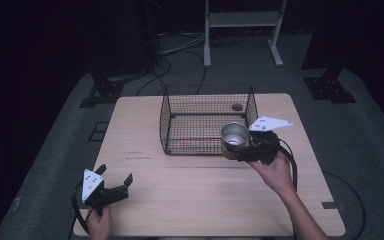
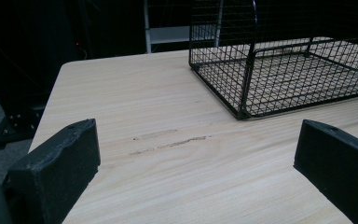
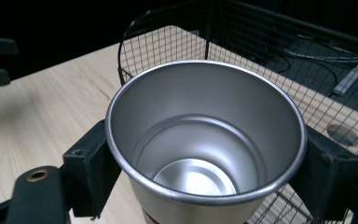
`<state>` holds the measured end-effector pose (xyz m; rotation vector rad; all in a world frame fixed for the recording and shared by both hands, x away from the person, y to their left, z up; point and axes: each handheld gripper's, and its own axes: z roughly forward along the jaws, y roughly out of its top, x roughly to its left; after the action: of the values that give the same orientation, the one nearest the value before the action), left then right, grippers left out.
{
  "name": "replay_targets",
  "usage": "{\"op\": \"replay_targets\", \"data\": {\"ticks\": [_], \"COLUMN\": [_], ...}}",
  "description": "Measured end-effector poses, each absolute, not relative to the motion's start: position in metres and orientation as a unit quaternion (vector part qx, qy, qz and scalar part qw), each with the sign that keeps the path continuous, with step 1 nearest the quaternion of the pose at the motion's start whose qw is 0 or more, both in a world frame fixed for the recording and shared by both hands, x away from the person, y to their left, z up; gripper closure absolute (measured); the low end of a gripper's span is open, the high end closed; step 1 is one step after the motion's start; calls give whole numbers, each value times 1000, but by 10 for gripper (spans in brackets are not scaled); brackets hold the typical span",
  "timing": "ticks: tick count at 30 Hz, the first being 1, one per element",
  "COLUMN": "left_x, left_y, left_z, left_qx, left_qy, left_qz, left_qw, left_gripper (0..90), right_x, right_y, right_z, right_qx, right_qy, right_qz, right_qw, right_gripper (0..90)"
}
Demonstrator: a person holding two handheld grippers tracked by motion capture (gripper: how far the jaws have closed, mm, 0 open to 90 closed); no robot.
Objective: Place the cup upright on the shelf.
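- The jaws of the right gripper (image 1: 241, 149) are closed on the metal cup (image 1: 234, 135), one black pad pressed against each side of its wall just below the rim; in the right gripper view the cup (image 3: 205, 140) is seen upright, mouth up and empty.
- The cup is held clear of the surface (image 1: 190, 200), at the front right corner of the wire basket (image 1: 207, 120), its rim about level with the basket's top edge.
- The jaws of the left gripper (image 1: 115, 182) are spread wide with nothing between them; the gripper is kept low near the front left of the surface, well apart from the basket.
- The step in hand is judged to be the carry of the cup toward the basket.
- For the next move, the cup would need to be lifted over the front wire wall, lowered onto the basket floor (image 2: 289, 79), and released only once it is seated upright.
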<state>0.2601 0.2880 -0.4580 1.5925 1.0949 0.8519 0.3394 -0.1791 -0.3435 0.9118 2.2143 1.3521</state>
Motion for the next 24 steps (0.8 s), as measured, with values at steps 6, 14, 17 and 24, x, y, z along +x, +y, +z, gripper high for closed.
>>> {"op": "replay_targets", "data": {"ticks": [6,14,17,24], "left_x": [261,259,259,258], "left_y": [288,291,291,291], "left_z": [-458,-458,-458,-458], "left_qx": [655,653,653,652], "left_qy": [450,451,451,452], "left_qz": [353,353,354,352], "left_qw": [494,495,494,496], "left_gripper": [0,0,0,0], "right_x": [353,374,379,395], "right_y": [-172,-161,-159,-149], "right_z": [-333,-320,-317,-306], "right_qx": [323,324,325,323], "right_qy": [790,790,790,793], "right_qz": [485,484,483,477], "right_qw": [192,191,192,200], "right_gripper": [176,176,176,176]}}
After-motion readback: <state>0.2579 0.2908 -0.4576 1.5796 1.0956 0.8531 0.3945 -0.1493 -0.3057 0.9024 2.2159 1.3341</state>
